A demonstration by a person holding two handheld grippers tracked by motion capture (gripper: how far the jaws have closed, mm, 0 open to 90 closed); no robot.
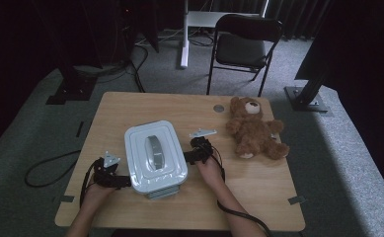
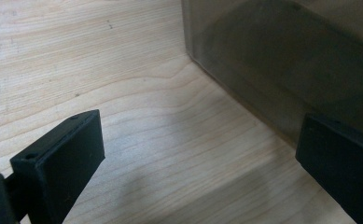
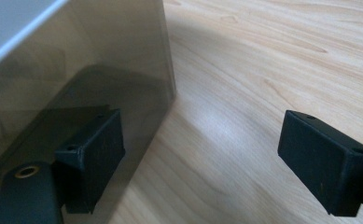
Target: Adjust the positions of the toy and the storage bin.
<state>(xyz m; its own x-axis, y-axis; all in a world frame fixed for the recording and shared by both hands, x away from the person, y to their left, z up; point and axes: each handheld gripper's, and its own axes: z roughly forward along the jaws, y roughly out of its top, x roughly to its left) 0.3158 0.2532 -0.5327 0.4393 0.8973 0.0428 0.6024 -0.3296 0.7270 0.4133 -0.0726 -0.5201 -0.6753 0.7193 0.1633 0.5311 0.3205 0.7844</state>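
Both the left gripper (image 1: 123, 180) and right gripper (image 1: 187, 157), fingers spread, flank the lidded box (image 1: 155, 154), bare table (image 1: 258, 197) around.

A light wooden table (image 1: 130, 106) with rounded corners stands on grey carpet, its grain running across the top. Near the middle of its front half sits a pale lidded container (image 1: 155, 154) with a grey handle on the lid — its smoky, see-through wall (image 2: 282, 60) meets the wood in the left gripper view, and again in the right gripper view. Toward the far right corner a brown teddy bear (image 1: 254, 129) lies on its back. Just left of the bear's head — a small round grey disc (image 1: 218, 108) set in the tabletop.
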